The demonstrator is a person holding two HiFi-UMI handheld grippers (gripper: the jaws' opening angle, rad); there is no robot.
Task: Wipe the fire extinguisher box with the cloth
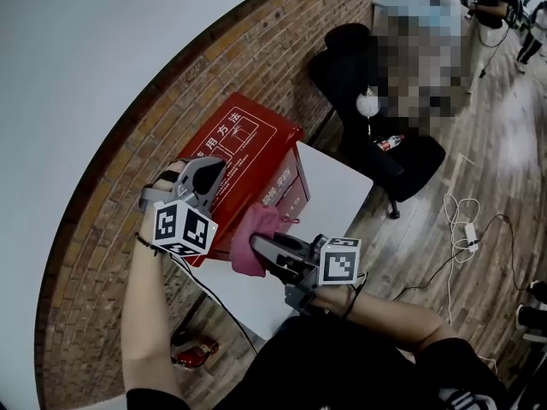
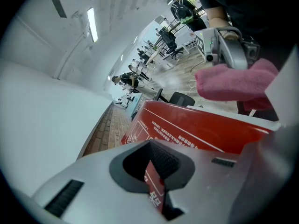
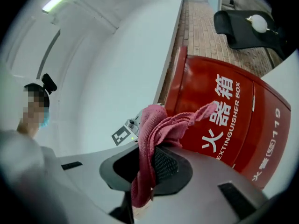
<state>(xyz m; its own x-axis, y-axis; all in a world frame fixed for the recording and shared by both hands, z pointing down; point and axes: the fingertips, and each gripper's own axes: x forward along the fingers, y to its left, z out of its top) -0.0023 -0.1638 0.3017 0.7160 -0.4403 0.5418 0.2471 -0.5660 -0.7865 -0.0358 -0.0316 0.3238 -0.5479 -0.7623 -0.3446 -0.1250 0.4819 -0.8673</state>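
Right gripper view: right gripper (image 3: 145,171) pinches only a fold of cloth (image 3: 152,129) just off the box (image 3: 219,111) on the table (image 1: 342,186), so hard rubbing might yank it free; left gripper (image 2: 158,178) sits shut over it.

At centre, red fire extinguisher box (image 1: 248,148) on white table (image 1: 338,196), backed against brick wall (image 1: 162,109). Centre-left, left gripper (image 1: 214,174) over the box top. Lower centre, right gripper (image 1: 259,248) with pink cloth (image 1: 254,233) bunched at its tip, by the box front. Upper right, black chair (image 1: 389,156).
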